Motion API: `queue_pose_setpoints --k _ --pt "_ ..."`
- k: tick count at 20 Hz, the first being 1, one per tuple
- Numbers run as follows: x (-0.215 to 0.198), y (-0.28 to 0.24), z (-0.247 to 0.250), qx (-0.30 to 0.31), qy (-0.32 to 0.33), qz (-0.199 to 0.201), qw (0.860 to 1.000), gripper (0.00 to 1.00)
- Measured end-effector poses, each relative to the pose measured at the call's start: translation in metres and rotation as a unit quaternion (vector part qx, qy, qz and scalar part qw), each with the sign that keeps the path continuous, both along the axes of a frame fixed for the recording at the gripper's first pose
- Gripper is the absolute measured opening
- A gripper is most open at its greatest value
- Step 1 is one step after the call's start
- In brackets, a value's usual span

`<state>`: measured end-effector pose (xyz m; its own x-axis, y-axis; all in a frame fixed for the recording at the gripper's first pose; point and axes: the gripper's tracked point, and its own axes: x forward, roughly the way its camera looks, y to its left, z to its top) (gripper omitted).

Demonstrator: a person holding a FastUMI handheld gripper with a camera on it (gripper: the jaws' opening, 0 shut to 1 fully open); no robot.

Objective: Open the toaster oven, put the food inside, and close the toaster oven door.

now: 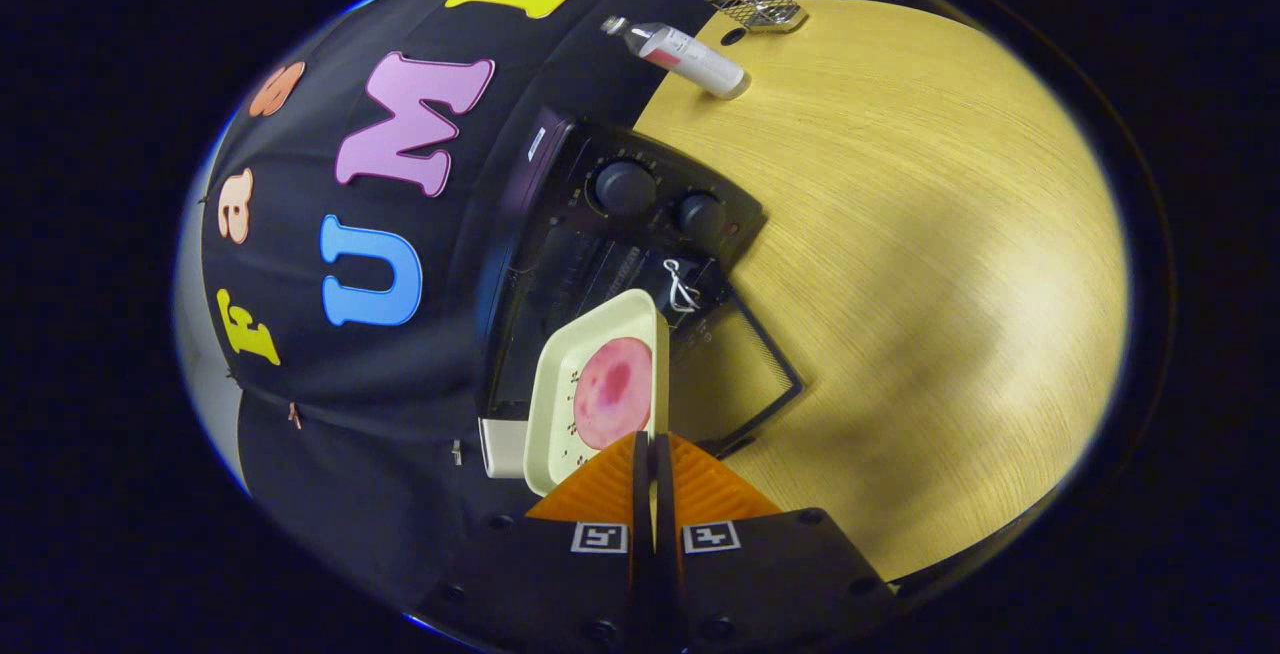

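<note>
Wooden worktop [900,234] in booth | gripper [655,454] jaws clenched on tray [560,394] rim, food [612,392] aboard, just ahead | toaster oven [600,234] door [740,364] already down, tray at its mouth | left: slide in, release, close door | bottle [685,54] beyond

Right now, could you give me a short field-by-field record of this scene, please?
gripper: fingers closed on the rim of the tray
food: pink round slice lying in the tray
toaster oven: door open, folded down onto the table
tray position: held at the oven opening
knobs: two on the front panel
other items: bottle and wire rack beyond the oven
</note>
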<state>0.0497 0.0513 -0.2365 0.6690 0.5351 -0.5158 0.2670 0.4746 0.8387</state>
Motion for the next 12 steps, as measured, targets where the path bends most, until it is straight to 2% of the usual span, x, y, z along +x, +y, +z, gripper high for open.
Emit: queue_pose_setpoints --k 3,8,12 --pt "0.028 0.022 -0.006 0.009 -0.008 -0.008 1.0 0.06" --pt "0.079 0.035 -0.035 0.006 -0.02 -0.052 0.998 0.06" --pt "0.108 0.039 -0.031 0.007 -0.045 -0.088 0.995 0.06"
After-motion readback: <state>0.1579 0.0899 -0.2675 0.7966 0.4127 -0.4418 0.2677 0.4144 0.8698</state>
